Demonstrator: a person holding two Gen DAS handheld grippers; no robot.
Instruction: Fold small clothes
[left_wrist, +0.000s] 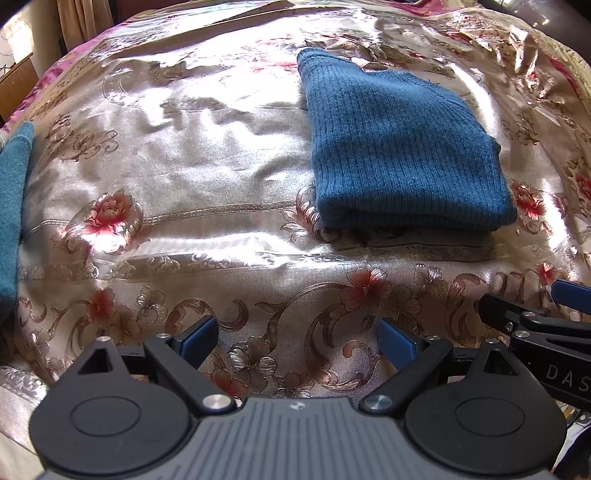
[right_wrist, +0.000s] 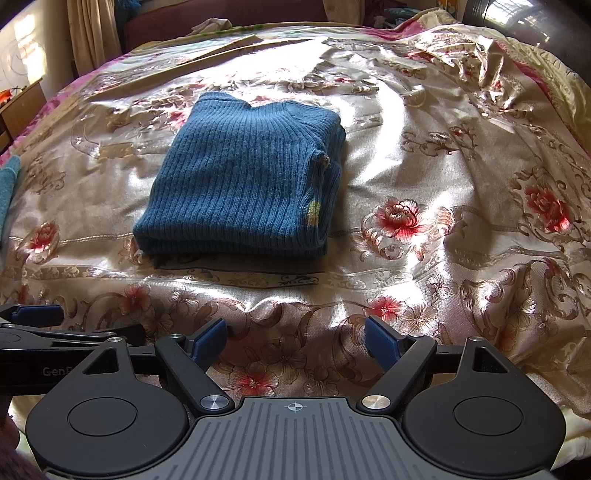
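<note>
Left claw: my left gripper (left_wrist: 297, 341) hung low over the near edge of the bed, its blue pads (left_wrist: 195, 341) spread wide apart with only flowered cloth between them. It gripped nothing.

Right claw: my right gripper (right_wrist: 295, 339) sat the same way, pads (right_wrist: 382, 343) well apart and empty. From the left wrist view it showed at about 3 o'clock (left_wrist: 532, 325), just beside my left one; from the right wrist view my left gripper showed at about 9 o'clock (right_wrist: 33, 325).

Sweater: the blue ribbed sweater (right_wrist: 243, 177) lay folded into a thick, roughly square stack on the bed, well apart from both claws. From my right wrist it sat toward 11 o'clock; from my left wrist it sat toward 1 o'clock (left_wrist: 399, 147). Its folded edge faced me, and layered edges showed along its right side.

Yellow mark: a small pale yellow patch (right_wrist: 313, 214) showed on the sweater's right edge in the right wrist view.

Bedspread: the shiny beige cover (left_wrist: 184, 166) with red flowers and brown scrolls lay under everything, wrinkled toward 1 o'clock in the right wrist view (right_wrist: 480, 66).

Second cloth: a teal fabric piece (left_wrist: 13, 206) lay at 9 o'clock in the left wrist view, cut off by the frame edge; I could not tell what garment it was.
</note>
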